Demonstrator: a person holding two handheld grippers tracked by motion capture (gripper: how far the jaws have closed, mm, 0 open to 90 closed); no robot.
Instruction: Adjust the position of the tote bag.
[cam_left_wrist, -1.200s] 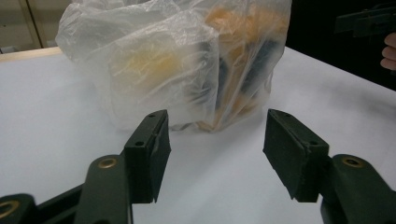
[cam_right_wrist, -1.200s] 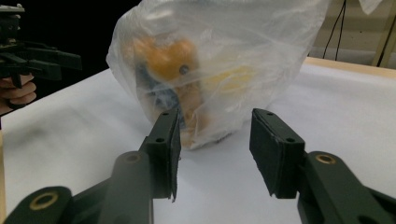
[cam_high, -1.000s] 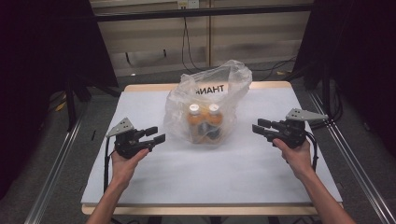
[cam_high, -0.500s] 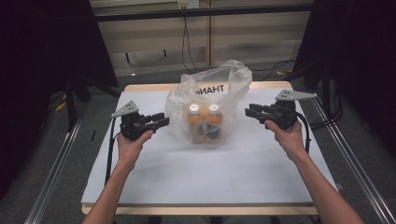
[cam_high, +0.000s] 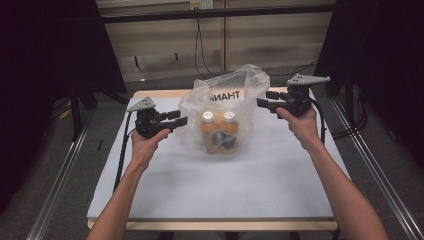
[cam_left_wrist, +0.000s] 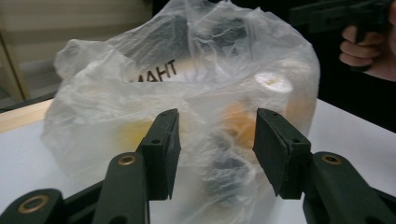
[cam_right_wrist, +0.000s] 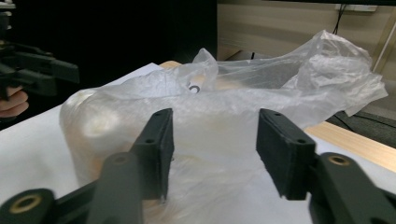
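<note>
White table cover (cam_high: 225, 185), dark curtains either side. My left gripper (cam_high: 181, 121) and right gripper (cam_high: 261, 102) both stand spread with nothing between the pads, jaws having just been opening. The clear plastic bag (cam_high: 225, 107) with its two orange bottles (cam_high: 220, 131) sits between them, just ahead of each tip.
</note>
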